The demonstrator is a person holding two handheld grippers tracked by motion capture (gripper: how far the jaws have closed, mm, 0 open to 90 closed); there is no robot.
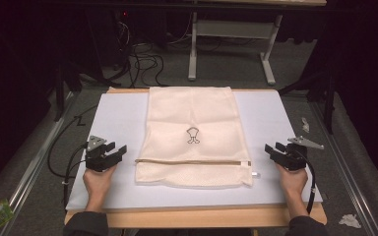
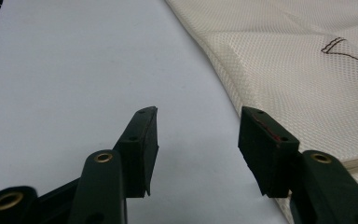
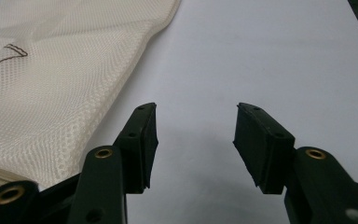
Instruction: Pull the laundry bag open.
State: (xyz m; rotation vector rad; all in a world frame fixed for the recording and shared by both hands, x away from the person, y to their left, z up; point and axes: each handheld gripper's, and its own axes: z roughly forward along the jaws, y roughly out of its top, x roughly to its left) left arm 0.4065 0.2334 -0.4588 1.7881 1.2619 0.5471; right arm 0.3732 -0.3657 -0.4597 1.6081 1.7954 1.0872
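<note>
My left gripper (image 1: pixel 119 150) sits low over the white sheet (image 1: pixel 118 118) that covers the table, jaws spread apart, nothing between them — bare sheet shows through the gap. My right gripper (image 1: pixel 271 149) is the same: jaws wide, empty, white sheet under them.

The cream mesh bag (image 1: pixel 193 132) lies flat between my two grippers, touching neither. From the left gripper it is off to the right and ahead; in the left gripper view its edge (image 2: pixel 223 70) runs just past my right-hand jaw. From the right gripper it is off to the left; in the right gripper view its edge (image 3: pixel 135 60) passes near my left-hand jaw.

A small dark drawing (image 1: pixel 192 135) marks the middle of the bag. A zip line (image 1: pixel 192 162) crosses it nearer to me — level with both grippers. Both jaw pairs point inward, toward the bag.
</note>
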